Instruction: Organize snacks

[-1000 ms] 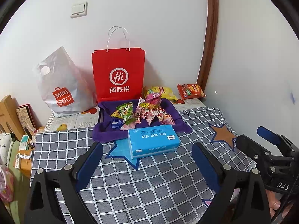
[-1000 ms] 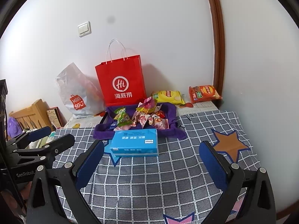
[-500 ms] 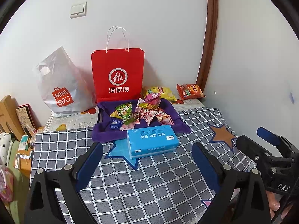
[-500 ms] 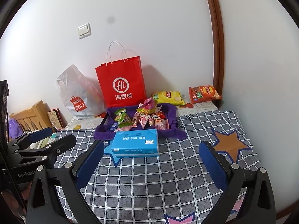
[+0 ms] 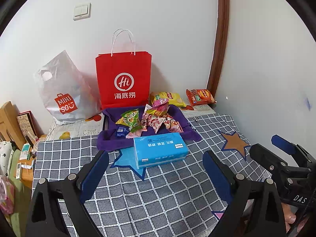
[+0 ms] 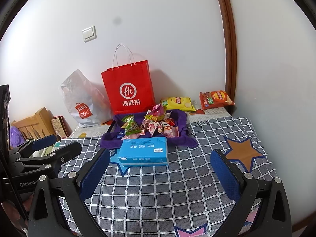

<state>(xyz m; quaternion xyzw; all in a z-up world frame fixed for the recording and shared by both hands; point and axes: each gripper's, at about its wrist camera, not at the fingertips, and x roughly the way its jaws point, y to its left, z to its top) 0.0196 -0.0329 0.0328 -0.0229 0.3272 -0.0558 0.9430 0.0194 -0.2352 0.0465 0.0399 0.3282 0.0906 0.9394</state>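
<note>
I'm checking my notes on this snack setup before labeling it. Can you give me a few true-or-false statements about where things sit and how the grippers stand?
1. The blue tissue pack lies in front of the purple tray. True.
2. The left gripper holds a snack. False: it is open and empty.
3. The red paper bag stands upright against the wall. True.
4. The orange chip bag lies inside the tray. False: it lies beyond it, by the wall.
5. The right gripper is open. True.

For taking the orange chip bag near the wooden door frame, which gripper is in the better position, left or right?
Probably the right gripper. The orange chip bag lies at the far right, by the wall, on the right gripper's side. The left gripper is also open and empty, but it would need to cross in front of the right one.
</note>
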